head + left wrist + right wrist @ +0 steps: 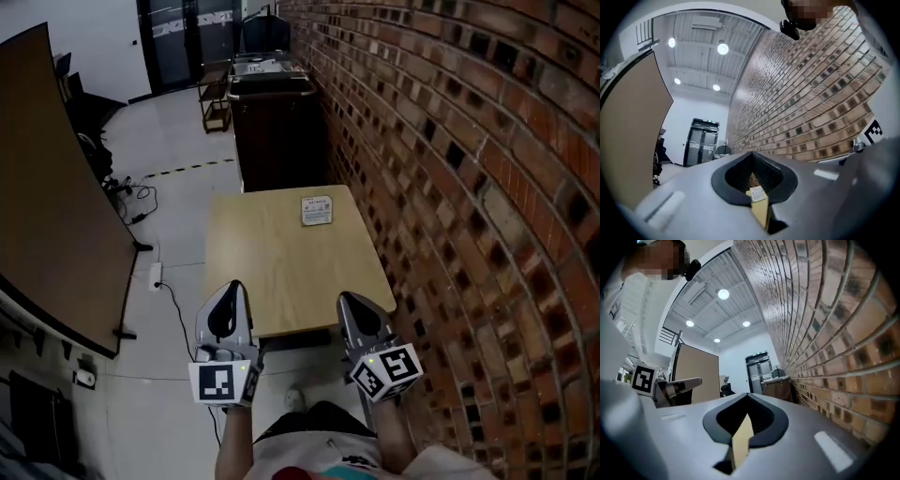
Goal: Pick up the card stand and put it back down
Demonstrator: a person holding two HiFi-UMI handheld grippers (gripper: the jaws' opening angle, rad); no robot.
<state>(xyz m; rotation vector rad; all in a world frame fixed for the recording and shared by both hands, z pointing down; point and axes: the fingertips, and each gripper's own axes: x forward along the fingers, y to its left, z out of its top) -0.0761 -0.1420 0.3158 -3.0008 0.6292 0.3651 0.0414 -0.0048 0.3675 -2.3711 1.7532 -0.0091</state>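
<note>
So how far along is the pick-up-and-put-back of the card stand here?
Done: nothing that shows. The card stand sits at the far end of the table, untouched. In hand: nothing. The left gripper and right gripper hover at the near edge, both shut and empty. Left: reach, grasp, lift, and set it back down.

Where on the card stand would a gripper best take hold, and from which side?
Probably its top edge, pinched front to back, coming from the near side across the table: the card stand looks like a thin panel facing the person, near the far edge. The right gripper sits more in line with it.
</note>
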